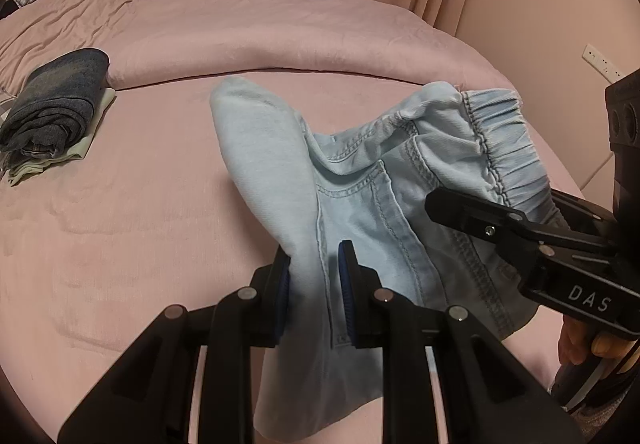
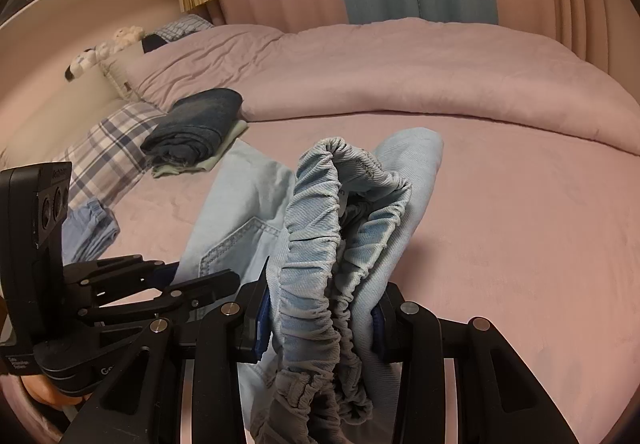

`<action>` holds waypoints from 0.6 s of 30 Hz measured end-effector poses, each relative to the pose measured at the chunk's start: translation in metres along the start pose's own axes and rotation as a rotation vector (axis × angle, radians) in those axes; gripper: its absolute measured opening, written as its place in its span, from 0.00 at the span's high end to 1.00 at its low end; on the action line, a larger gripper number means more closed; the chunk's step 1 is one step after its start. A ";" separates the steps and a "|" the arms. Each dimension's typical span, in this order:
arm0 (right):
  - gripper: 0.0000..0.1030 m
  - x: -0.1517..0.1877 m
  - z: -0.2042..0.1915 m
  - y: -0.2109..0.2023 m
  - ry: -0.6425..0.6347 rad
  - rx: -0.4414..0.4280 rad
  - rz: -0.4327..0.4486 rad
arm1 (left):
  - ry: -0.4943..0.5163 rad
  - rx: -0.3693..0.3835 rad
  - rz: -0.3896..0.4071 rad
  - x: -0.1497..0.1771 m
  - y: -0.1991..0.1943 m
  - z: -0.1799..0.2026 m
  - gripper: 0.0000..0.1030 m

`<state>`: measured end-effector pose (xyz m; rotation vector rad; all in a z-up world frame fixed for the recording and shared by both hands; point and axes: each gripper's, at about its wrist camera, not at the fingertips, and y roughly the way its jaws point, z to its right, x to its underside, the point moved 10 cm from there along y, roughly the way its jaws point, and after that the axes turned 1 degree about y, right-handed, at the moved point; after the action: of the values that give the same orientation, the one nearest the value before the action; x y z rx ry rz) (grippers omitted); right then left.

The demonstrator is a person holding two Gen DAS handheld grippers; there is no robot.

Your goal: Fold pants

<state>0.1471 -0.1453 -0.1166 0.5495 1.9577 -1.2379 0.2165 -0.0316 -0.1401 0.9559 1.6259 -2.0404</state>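
Observation:
Light blue denim pants with an elastic waistband are held up over a pink bed. My left gripper is shut on a fold of the pants near a side seam. My right gripper is shut on the bunched elastic waistband. In the left wrist view the right gripper reaches in from the right onto the waistband. In the right wrist view the left gripper sits at lower left against the pants. The two grippers are close together.
A folded dark blue jeans stack lies on a pale cloth at the left, also in the right wrist view. A plaid pillow and another light blue garment lie left. A rolled pink duvet crosses the back. Curtains hang behind.

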 end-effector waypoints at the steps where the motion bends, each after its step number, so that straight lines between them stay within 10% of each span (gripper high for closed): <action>1: 0.61 0.000 0.000 0.000 0.000 0.000 0.001 | 0.002 -0.001 0.001 0.000 0.000 0.001 0.80; 18: 0.61 -0.006 0.005 0.007 0.005 0.000 -0.003 | 0.008 -0.007 -0.008 -0.003 0.006 0.004 0.80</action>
<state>0.1573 -0.1467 -0.1171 0.5505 1.9627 -1.2397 0.2210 -0.0372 -0.1419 0.9581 1.6426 -2.0379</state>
